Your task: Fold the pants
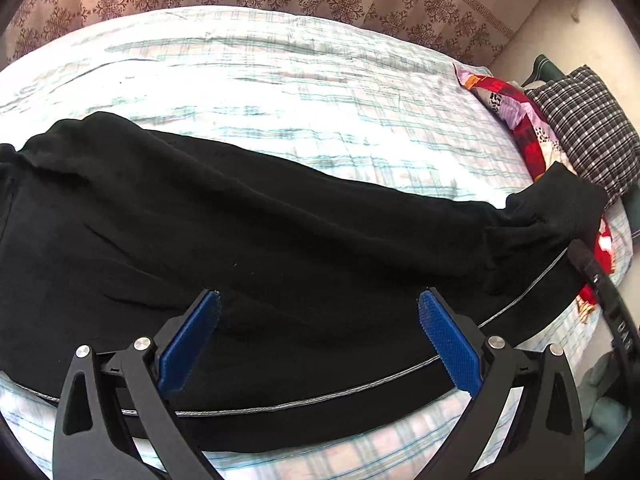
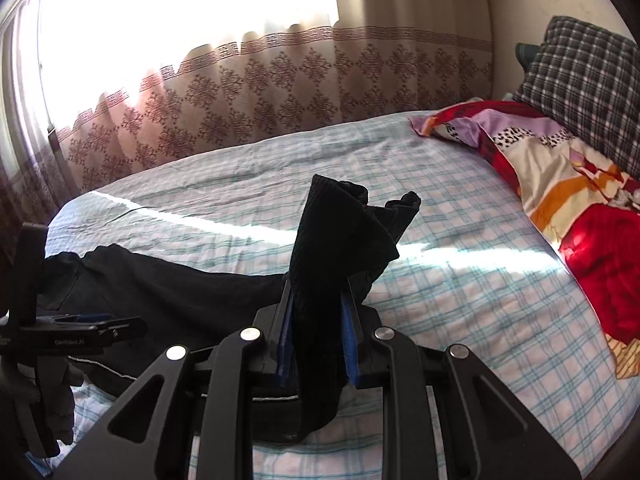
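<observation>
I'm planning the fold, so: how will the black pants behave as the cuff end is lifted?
Probably floppy: the cuff droops and twists above the right gripper clamped on it. The pants will likely trail and drag across the bedsheet rather than rise flat. They seem unlikely to slip out.

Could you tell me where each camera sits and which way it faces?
Left wrist: on the left gripper, looking down at black pants on the bed; its open blue pads show.
Right wrist: on the right gripper, facing the curtain; it is shut on the pants' cuffs.
Shared: pants, bed, checked pillow, curtain.
</observation>
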### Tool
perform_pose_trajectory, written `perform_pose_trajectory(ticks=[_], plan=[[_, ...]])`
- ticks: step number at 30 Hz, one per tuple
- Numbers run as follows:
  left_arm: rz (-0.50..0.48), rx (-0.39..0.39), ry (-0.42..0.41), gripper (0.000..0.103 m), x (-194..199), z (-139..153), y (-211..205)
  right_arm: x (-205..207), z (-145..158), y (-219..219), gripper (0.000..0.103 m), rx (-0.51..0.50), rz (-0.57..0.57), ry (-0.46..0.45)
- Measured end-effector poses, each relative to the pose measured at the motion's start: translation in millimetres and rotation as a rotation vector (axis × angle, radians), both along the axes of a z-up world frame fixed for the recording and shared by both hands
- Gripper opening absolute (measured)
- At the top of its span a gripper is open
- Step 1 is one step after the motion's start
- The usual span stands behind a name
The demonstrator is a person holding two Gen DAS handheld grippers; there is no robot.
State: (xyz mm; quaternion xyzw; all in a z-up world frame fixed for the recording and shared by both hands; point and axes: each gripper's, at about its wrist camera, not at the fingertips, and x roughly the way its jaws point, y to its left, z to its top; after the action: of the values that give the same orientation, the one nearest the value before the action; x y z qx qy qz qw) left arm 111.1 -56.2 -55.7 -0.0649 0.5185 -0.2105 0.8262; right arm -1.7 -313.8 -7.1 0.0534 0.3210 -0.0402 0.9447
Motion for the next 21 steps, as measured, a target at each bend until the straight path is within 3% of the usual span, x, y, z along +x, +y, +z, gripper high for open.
perform_pose_trajectory(ticks=[6, 11, 16, 21], plan=[[-0.040, -0.129, 0.040, 0.101, 12.0, 10.5, -13.3, -4.9, -9.1, 60.1, 0.020, -0.127, 0.169, 0.001], [-0.073, -0.275, 0.142, 0.100, 23.5, 6.3, -19.7, -10.6, -23.7, 101.5, 0.020, -0.208, 0.280, 0.018], [-0.073, -0.277, 0.212, 0.100, 28.4, -10.8, -18.6, -14.3, -37.0, 117.5, 0.020, -0.260, 0.330, 0.052], [-0.008, -0.344, 0.268, 0.100, 26.4, -30.7, 11.0, -16.4, -46.2, 126.0, 0.020, -0.277, 0.350, 0.075]])
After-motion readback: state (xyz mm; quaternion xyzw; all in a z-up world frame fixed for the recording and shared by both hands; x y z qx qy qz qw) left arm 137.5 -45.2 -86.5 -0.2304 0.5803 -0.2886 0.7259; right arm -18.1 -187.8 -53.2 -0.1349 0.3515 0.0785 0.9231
